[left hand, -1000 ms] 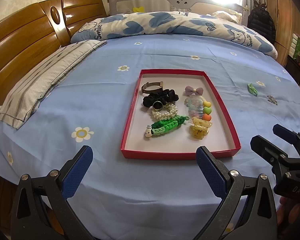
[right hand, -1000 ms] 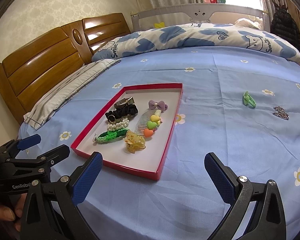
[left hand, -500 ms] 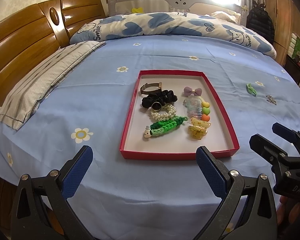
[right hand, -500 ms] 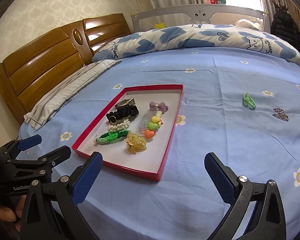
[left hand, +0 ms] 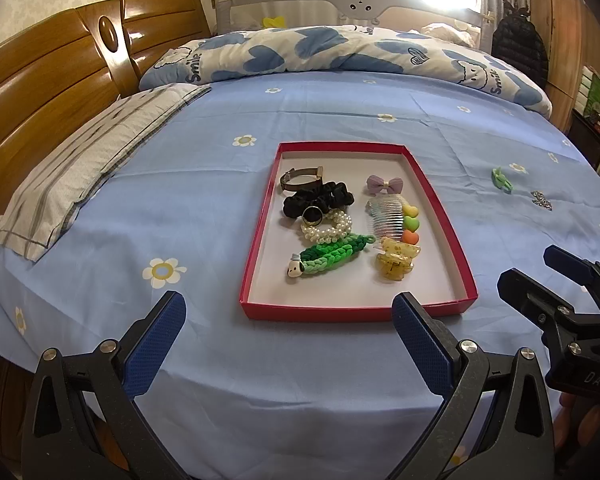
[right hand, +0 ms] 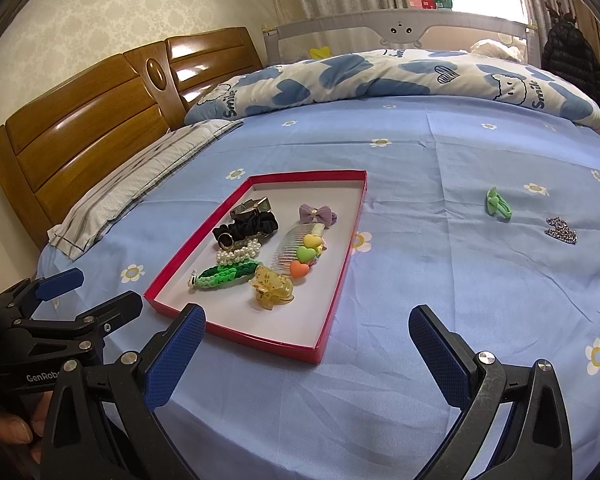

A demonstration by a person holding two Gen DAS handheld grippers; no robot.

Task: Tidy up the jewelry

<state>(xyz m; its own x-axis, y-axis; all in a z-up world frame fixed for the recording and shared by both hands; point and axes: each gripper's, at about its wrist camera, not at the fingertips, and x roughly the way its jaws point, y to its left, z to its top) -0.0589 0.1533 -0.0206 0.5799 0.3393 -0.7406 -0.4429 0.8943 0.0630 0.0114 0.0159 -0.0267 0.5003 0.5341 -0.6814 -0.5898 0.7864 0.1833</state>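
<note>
A red-rimmed tray lies on the blue bedsheet and holds several hair accessories: a black scrunchie, a pearl band, a green braided clip, a comb, a purple bow and a yellow claw clip. A green clip and a rhinestone piece lie on the sheet right of the tray. My left gripper is open and empty just before the tray's near edge. My right gripper is open and empty near the tray's near right corner.
A folded striped pillowcase lies at the left by the wooden headboard. A blue-and-white quilt is bunched along the far side. The bed's near edge runs below both grippers.
Both views have shifted only slightly; the tray sits a little lower and nearer in the frames. Both grippers stay open and empty.
</note>
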